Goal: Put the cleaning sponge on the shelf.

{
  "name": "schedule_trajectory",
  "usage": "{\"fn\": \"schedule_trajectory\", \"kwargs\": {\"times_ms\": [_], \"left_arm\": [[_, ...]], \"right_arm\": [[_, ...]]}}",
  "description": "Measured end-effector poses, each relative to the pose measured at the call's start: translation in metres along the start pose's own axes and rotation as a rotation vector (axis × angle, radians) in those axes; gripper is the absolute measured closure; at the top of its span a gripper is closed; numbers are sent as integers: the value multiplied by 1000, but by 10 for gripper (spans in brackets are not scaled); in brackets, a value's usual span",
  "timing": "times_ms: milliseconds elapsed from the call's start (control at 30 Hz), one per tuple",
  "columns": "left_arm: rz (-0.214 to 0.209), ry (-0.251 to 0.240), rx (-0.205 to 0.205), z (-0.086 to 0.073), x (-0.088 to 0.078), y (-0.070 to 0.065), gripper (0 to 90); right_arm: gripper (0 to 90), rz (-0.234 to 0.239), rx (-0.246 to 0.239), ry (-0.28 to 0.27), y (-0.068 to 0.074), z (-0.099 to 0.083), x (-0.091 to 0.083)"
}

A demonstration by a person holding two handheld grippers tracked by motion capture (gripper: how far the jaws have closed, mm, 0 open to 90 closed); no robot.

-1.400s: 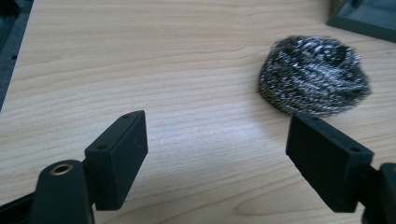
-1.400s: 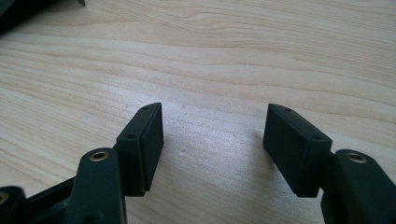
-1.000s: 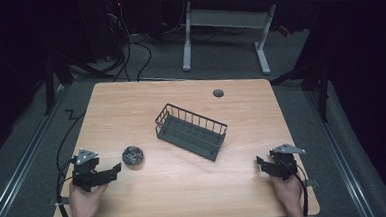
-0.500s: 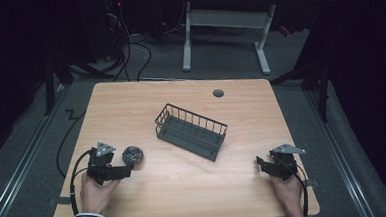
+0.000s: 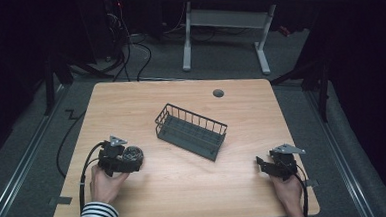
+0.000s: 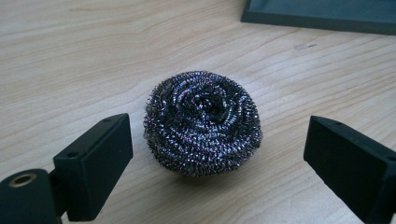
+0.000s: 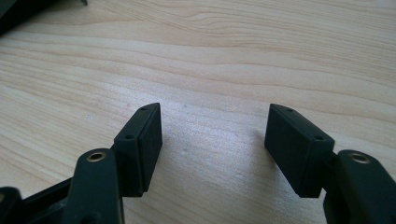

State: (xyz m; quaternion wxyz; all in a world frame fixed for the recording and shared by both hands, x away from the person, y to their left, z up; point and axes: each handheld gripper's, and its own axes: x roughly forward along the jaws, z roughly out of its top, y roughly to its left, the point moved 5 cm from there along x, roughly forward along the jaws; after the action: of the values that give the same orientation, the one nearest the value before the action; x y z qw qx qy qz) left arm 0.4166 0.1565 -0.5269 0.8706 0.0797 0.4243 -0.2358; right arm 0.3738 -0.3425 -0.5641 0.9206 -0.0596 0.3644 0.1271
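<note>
A round steel-wool scouring pad (image 6: 203, 122) lies on the wooden table (image 5: 185, 189), between the two jaws of my left gripper (image 6: 217, 154). The jaws stand wide apart on either side of the pad without touching it. From above, the left gripper (image 5: 131, 161) sits at the table's front left with the scouring pad (image 5: 133, 153) at its tips. My right gripper (image 7: 214, 140) rests open near the front right edge, nothing between its jaws; the high view shows this right gripper (image 5: 265, 164) held low over the wood.
A dark wire basket (image 5: 191, 131) stands tilted at the table's middle; its base edge (image 6: 322, 11) lies just beyond the pad. A small round cable hole (image 5: 218, 93) is at the far side. A cable (image 5: 70, 145) trails off the left edge.
My left gripper has moved right and forward across the table until its open jaws came around the scouring pad. The right gripper has stayed still.
</note>
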Motion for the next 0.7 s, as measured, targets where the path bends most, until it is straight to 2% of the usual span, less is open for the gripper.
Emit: {"fn": "schedule_trajectory", "kwargs": {"times_ms": [267,700], "left_arm": [[28,57,13,-1,17,1,84],[50,54,11,0,28,2,158]], "right_arm": [[371,0,0,0,0,0,0],[371,0,0,0,0,0,0]]}}
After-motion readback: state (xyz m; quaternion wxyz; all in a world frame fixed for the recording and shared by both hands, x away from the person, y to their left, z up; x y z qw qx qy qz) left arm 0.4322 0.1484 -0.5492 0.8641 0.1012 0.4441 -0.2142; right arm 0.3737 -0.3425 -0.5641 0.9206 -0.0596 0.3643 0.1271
